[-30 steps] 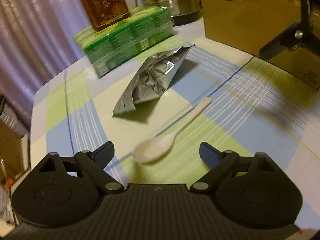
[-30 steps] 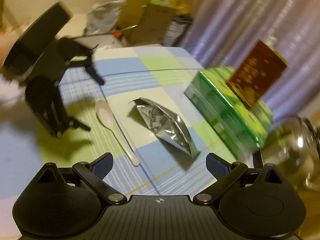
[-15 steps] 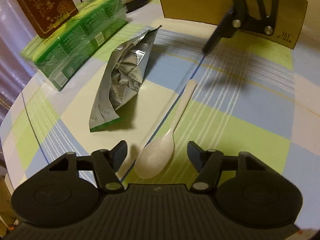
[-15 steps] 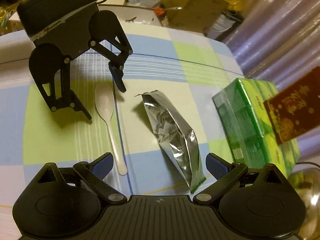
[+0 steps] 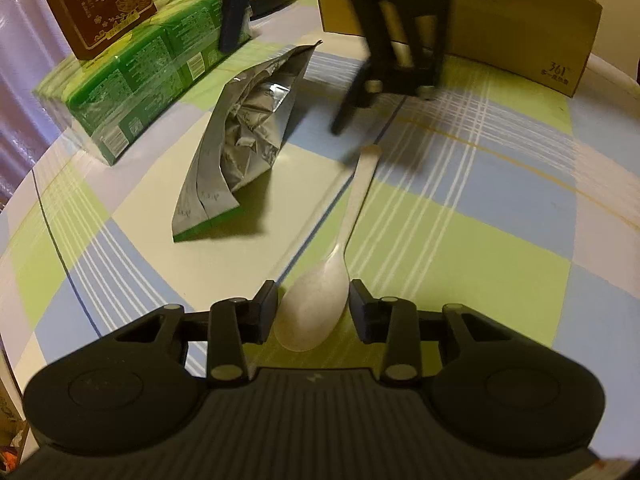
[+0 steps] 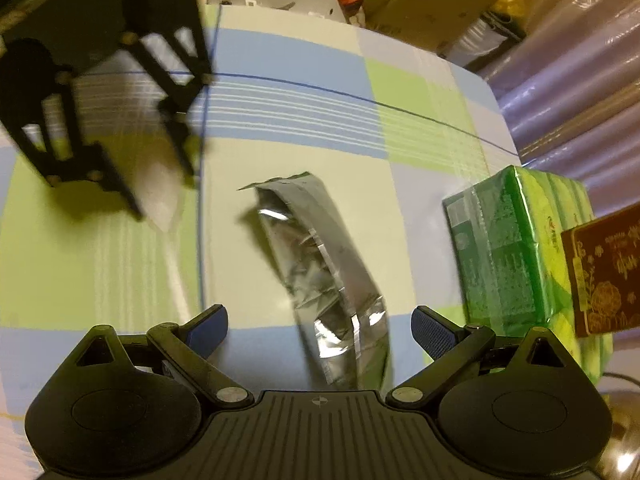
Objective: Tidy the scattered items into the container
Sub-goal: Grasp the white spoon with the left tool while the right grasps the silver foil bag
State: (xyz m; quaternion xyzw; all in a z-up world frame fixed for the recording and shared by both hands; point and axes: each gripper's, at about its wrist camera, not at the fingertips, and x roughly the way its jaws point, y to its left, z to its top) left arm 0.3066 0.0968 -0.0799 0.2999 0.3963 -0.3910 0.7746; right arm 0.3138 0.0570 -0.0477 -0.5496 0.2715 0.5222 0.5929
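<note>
White plastic spoon (image 5: 320,304) flat on tablecloth, bowl up; crumpled silver foil pouch (image 5: 240,148) lying beside it; cardboard box (image 5: 520,28) behind.

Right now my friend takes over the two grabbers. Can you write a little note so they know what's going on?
Left gripper: low over the table, jaws narrowed around the bowl of the spoon, not plainly clamped yet.
Right gripper: open, holding nothing, hovering over the near end of the foil bag.
Spoon and bag both lie on the checked tablecloth, beside each other.
The cardboard box stands at the far edge of the table.
Done: nothing can be seen packed away.
Left: close on the spoon, carry it to the box, then do the bag.
</note>
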